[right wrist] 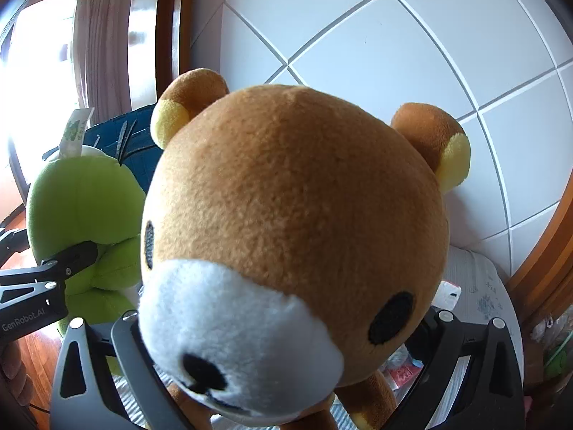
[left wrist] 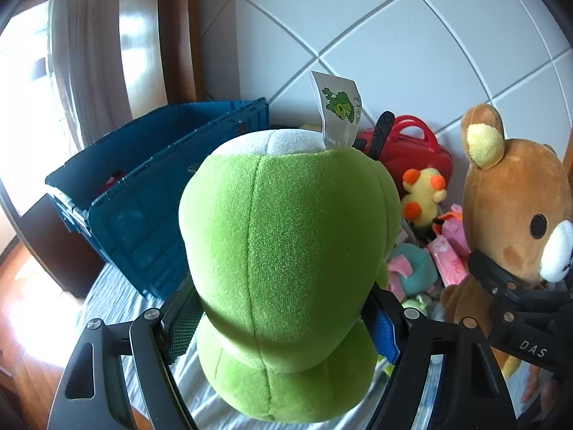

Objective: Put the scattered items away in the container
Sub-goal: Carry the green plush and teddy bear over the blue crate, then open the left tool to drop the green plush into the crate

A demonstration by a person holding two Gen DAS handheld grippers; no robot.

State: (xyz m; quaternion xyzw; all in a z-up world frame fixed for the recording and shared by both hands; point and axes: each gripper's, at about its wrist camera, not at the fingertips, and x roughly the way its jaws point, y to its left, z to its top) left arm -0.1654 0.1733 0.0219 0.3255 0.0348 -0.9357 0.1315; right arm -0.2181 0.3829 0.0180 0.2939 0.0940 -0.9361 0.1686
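Green plush (left wrist: 286, 251) clamped between your left gripper (left wrist: 283, 326) fingers, held above striped bedding (left wrist: 111, 297), just right of blue crate (left wrist: 143, 186). Brown bear (right wrist: 293, 236) gripped by your right gripper (right wrist: 283, 369), beside green plush. Small toys (left wrist: 424, 197) and red bag (left wrist: 415, 150) piled against tiled wall (left wrist: 394, 36).

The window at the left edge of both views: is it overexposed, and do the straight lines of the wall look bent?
Left wrist view: the window is blown out to white, and the wall grooves curve from fisheye distortion. Right wrist view: the window is equally washed out and the wall grooves bow; the brown bear stays evenly lit and sharp.
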